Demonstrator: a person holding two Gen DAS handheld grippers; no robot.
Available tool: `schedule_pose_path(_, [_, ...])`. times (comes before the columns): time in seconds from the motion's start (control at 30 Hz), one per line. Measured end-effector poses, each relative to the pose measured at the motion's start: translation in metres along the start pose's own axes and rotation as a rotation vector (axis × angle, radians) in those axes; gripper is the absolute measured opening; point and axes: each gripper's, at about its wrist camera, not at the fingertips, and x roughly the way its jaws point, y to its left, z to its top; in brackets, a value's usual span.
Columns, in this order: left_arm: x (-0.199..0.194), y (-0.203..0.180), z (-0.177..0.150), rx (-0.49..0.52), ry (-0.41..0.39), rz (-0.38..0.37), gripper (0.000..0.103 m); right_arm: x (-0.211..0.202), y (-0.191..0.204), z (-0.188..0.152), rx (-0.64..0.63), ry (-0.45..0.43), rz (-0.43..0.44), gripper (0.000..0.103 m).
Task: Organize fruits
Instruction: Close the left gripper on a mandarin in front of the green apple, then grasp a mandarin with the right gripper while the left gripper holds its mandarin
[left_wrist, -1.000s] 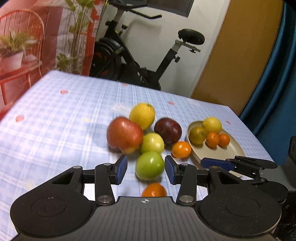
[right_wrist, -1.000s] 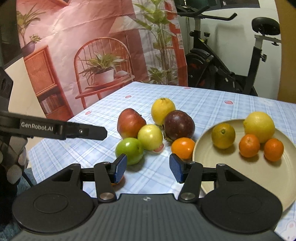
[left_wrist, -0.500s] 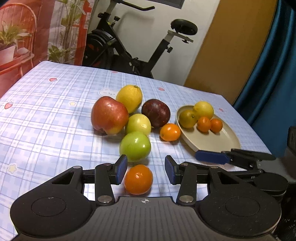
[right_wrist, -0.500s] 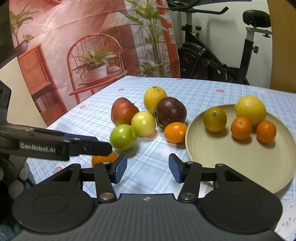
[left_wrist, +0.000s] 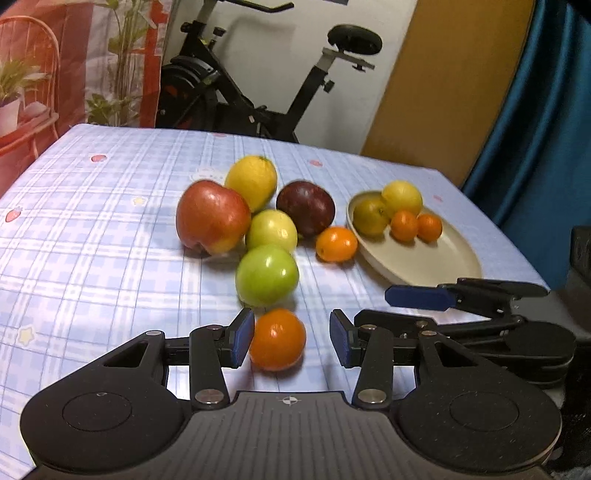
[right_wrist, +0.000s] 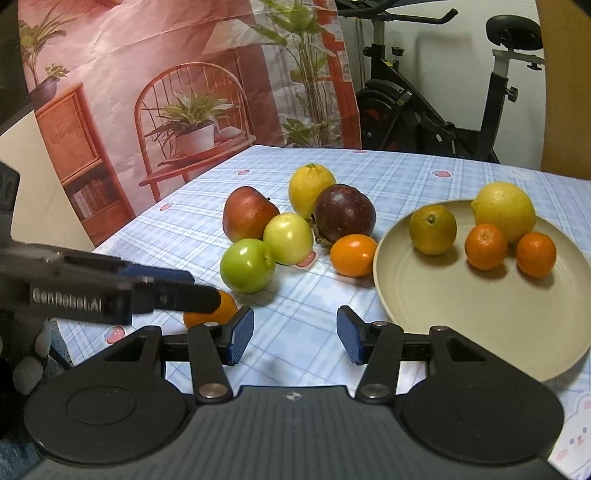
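Orange (left_wrist: 277, 339) now sits between left hand-held gripper (left_wrist: 291, 338) pads.

Looks like someone's home, a spare room maybe: black exercise bike (left_wrist: 258, 85) at 12 o'clock behind the blue checked tablecloth (left_wrist: 92, 236) on the counter, printed pink backdrop with chair and potted plants (right_wrist: 177, 92) at 10, teal curtain (left_wrist: 546, 129) at 2.
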Motion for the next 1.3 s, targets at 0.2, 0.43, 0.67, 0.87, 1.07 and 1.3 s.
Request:
schedule_pose_path(0.2, [0.003,0.004,-0.002,-0.013,-0.005,0.030,0.047,0.001,-0.003,-0.004,0.020,0.012,-0.004,0.053])
schedule_pose_path(0.43, [0.011,0.006,-0.006,-0.023,0.018,0.040,0.046,0.000,-0.001,-0.006,0.016,0.012,-0.007,0.053])
schedule_pose_path(0.67, [0.012,0.005,-0.006,-0.012,0.014,0.045,0.040,0.001,0.000,-0.006,0.016,0.014,-0.007,0.053])
schedule_pose_path(0.87, [0.014,0.004,-0.007,-0.009,0.008,0.047,0.040,0.001,0.000,-0.006,0.016,0.014,-0.008,0.053])
schedule_pose_path(1.07, [0.015,0.004,-0.007,-0.014,0.015,0.042,0.039,0.001,-0.001,-0.006,0.014,0.013,-0.011,0.053])
schedule_pose_path(1.3, [0.017,0.006,-0.008,-0.031,0.014,0.033,0.039,-0.001,-0.004,0.003,-0.027,-0.012,-0.041,0.050])
